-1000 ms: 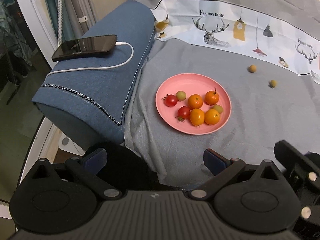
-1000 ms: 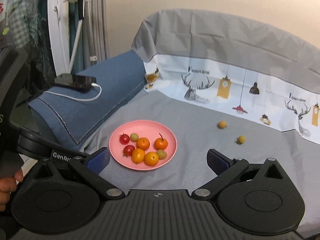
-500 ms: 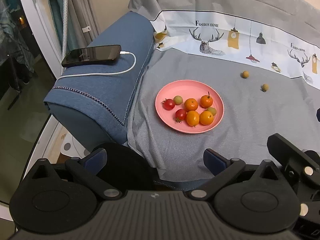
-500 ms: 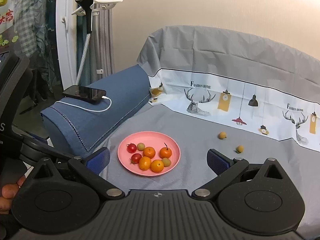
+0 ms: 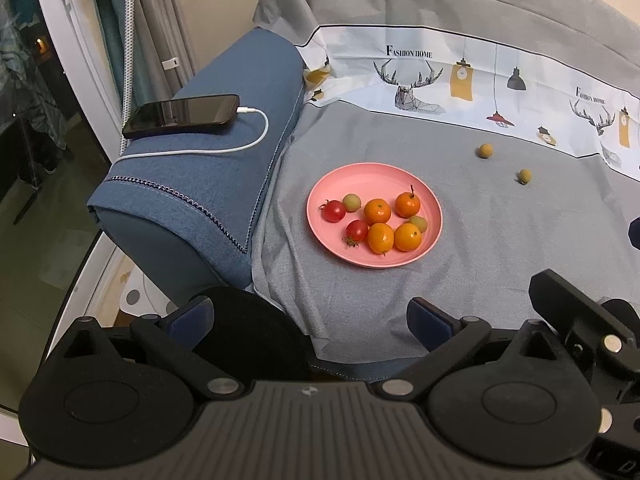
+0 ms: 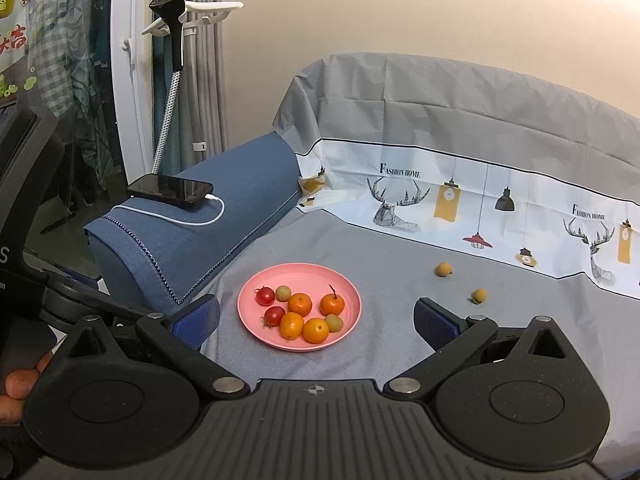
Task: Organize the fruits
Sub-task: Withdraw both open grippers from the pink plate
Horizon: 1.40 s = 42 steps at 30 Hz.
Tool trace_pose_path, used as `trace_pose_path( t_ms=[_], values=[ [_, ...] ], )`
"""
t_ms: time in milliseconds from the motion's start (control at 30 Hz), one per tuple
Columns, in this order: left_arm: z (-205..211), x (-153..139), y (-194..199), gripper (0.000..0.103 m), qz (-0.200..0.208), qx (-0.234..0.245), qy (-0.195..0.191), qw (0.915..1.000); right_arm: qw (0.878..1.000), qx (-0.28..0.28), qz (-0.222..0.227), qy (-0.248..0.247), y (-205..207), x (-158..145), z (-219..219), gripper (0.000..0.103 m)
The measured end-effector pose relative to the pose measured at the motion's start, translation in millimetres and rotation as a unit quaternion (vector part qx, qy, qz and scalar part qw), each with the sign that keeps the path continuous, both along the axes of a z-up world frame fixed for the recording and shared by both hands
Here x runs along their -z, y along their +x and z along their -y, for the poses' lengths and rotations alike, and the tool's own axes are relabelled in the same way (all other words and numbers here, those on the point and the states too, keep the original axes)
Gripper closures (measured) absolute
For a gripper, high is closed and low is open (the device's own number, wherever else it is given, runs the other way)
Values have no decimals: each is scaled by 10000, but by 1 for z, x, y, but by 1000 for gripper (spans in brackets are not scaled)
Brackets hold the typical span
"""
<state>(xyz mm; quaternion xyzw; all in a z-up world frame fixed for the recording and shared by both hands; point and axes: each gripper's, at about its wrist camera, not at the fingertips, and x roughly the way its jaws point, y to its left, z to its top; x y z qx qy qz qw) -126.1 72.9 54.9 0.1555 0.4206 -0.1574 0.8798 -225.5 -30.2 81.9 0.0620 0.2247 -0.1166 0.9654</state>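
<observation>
Both my tongs, left (image 5: 308, 314) and right (image 6: 316, 316), are wide apart and hold nothing. Two small round fruits (image 6: 444, 269) lie loose near the gray cover's (image 6: 400, 248) back edge, away from the pink plate (image 6: 256, 320). They look light and soft, so I would pinch one gently across its middle.

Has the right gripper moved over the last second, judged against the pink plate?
Yes. The right gripper has pulled back and up: the plate now looks smaller and farther off, and more wall shows above the sofa. Its jaws are open and empty.

The right gripper (image 6: 316, 316) hangs wide open, empty; the pink plate (image 6: 348, 286) of fruit lies just ahead between its fingers; two small yellow fruits (image 6: 443, 269) sit beyond, right.
</observation>
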Motion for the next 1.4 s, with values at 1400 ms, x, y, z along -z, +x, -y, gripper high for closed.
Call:
trace_pose_path(
  t_ms=[1400],
  values=[
    [22, 23, 17, 0, -253, 172, 346, 9989, 9984, 75, -329, 450, 17, 23, 18, 1]
  ],
)
